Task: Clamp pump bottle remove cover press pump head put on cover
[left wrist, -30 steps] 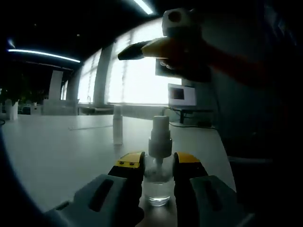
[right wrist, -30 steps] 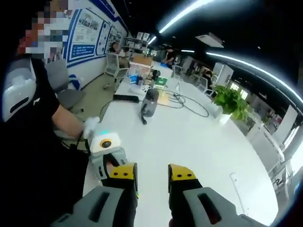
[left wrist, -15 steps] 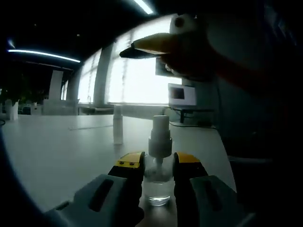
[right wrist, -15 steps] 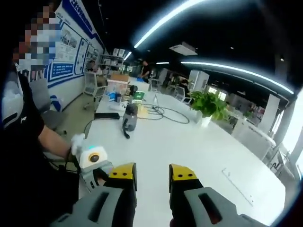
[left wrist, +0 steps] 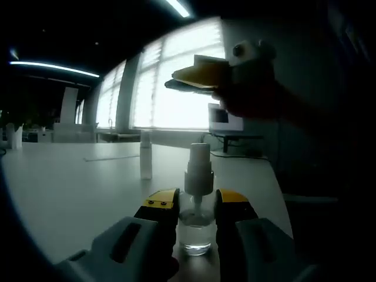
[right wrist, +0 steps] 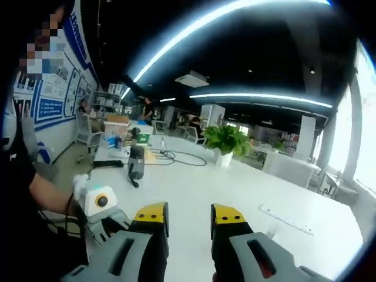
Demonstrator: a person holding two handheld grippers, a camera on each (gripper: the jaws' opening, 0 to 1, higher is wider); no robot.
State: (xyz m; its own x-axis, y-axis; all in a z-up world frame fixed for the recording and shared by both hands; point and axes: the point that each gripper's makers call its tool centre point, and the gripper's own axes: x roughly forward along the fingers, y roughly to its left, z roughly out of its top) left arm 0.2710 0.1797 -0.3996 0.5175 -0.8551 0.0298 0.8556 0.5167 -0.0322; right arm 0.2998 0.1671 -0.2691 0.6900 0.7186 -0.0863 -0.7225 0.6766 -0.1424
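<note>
Pump bottle [left wrist: 195, 226] stands upright on the white tabletop [left wrist: 76, 188], pinched at its clear lower body by your left tool [left wrist: 196, 205]. It looks small, light and smooth-walled, so judge it slippery and easy to tip; hold low on the body, as now, and press straight down on the white pump head [left wrist: 198, 167]. Just beyond it, apart, stands what looks like its slim cover [left wrist: 145, 155]. Your right tool [left wrist: 188, 79] hangs above, with its yellow tips close together in the left gripper view, yet spread and empty in its own view [right wrist: 183, 212].
</note>
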